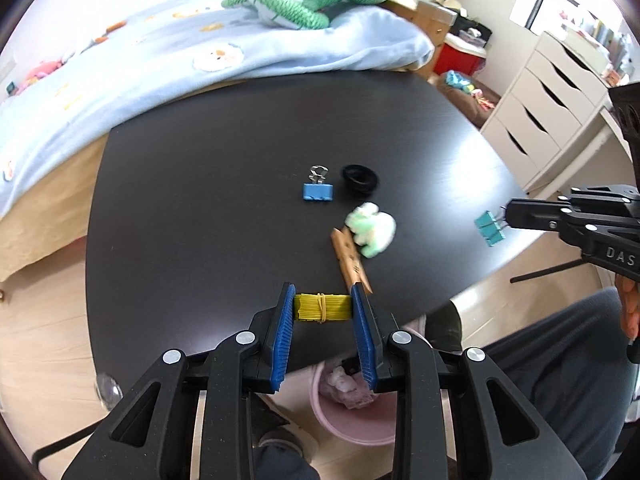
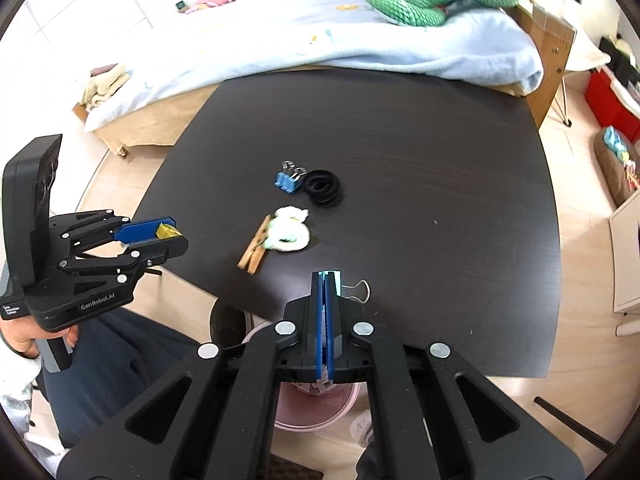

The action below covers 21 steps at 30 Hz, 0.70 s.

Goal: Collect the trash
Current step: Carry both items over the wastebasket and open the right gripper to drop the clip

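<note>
Looking down on the dark table [image 1: 200, 208], we see the pink bin [image 1: 352, 416] below its near edge, under both claws. Our left claw [image 1: 323, 308] is clamped on a yellow bundle [image 1: 322, 307] wrapped in a rubber band. Our right claw [image 2: 328, 280] is pressed together on a teal clip [image 2: 338, 280], whose wire handle shows only in the right view. On the table lie a clothespin [image 1: 351, 259], a crumpled tissue [image 1: 370, 229], a black ring [image 1: 360, 178] and a blue clip [image 1: 317, 191].

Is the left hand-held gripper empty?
No, the left hand-held gripper is clamped on a yellow bundle wrapped with a rubber band.
</note>
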### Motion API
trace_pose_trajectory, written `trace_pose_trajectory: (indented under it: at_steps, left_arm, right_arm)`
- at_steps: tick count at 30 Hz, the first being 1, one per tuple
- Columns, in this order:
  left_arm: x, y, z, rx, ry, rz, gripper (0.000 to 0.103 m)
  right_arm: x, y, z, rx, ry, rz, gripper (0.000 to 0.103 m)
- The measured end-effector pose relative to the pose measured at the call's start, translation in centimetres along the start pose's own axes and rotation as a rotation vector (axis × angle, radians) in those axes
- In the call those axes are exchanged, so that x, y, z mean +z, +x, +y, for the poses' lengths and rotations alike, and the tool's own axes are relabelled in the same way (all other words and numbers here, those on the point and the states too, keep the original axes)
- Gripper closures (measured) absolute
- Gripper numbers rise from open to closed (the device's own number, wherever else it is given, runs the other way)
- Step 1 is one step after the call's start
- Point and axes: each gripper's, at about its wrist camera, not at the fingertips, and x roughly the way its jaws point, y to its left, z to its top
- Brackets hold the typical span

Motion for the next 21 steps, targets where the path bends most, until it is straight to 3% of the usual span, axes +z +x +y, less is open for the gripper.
trace_pose_trajectory:
  at_steps: [21]
  left_arm:
    - [-6.7, -5.5, -4.1, -0.084, 0.008, -0.079, 0.074]
  right_arm:
    - [-7.8, -4.5, 5.7, 0.049, -0.108, -0.039, 0.102]
